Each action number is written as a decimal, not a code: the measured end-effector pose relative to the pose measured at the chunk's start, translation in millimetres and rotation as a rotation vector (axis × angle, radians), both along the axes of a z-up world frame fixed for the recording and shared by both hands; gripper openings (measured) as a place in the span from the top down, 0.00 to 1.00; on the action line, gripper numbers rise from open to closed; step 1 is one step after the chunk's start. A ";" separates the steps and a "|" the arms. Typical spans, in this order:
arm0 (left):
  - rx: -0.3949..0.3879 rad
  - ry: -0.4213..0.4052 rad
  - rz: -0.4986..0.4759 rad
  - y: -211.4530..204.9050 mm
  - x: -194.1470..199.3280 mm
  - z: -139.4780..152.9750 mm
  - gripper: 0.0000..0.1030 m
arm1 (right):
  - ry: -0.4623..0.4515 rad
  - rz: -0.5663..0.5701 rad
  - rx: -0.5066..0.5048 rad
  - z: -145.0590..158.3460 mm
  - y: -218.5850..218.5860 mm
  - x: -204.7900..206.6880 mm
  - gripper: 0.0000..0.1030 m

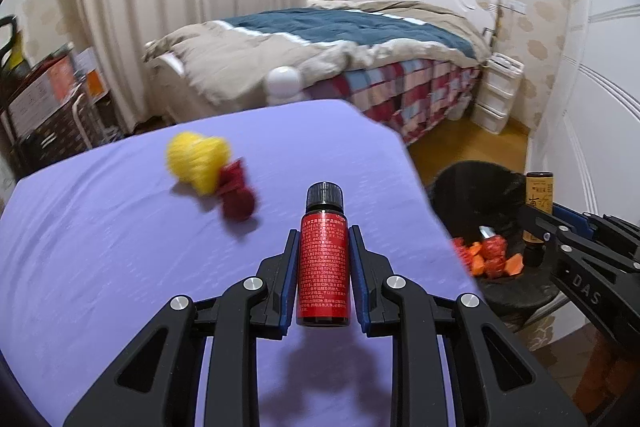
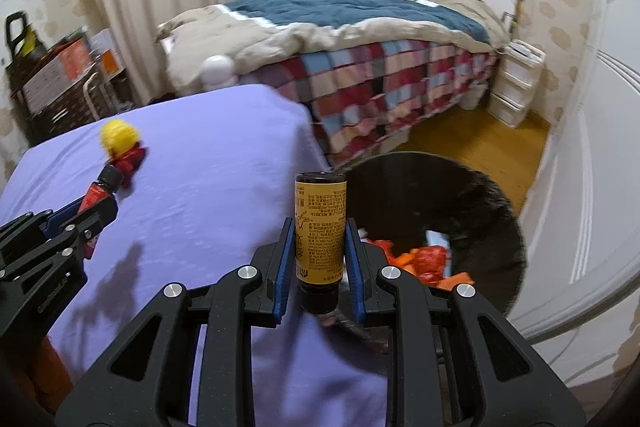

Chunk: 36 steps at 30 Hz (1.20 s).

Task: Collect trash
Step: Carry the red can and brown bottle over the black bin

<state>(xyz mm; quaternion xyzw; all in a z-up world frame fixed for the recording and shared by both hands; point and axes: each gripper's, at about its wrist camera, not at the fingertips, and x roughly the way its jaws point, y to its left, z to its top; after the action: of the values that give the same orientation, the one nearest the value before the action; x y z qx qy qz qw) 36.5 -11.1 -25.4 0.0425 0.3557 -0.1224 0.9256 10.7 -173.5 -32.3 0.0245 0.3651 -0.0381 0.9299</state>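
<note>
Red bottle (image 1: 323, 259) sits clamped in my left claw (image 1: 323, 239) above the purple worktop (image 1: 120, 247); my right claw (image 2: 320, 239) grips a yellow bottle (image 2: 320, 227) near the black bin (image 2: 480, 211).

We see our right gripper (image 2: 316, 247) clamped on a yellow bottle (image 2: 320, 227), cap end toward us, above the edge of the purple table (image 2: 200, 167). Just beyond sits a black bin (image 2: 496, 223) holding orange and red scraps (image 2: 424, 259). At left, our left gripper (image 2: 94, 213) grips a red bottle (image 2: 98, 189), near a yellow ball (image 2: 118, 135) and a red wrapper (image 2: 130, 159)
</note>
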 end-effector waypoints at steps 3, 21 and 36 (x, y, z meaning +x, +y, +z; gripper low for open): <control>-0.002 -0.007 -0.041 -22.7 5.6 1.9 0.76 | 0.001 -0.048 0.002 -1.8 -22.5 3.2 0.77; 0.022 -0.012 -0.142 -123.0 38.0 -7.2 0.76 | 0.016 -0.198 0.019 -19.9 -99.2 25.2 0.77; 0.053 -0.001 -0.157 -156.0 51.7 -14.9 0.76 | 0.012 -0.241 0.026 -26.8 -122.5 31.2 0.77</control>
<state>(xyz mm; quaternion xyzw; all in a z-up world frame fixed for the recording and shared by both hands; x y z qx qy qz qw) 88.2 -167.1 -40.3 0.0948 0.3538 -0.1851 0.9119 41.9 -296.1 -59.1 0.0801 0.3656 -0.1453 0.9159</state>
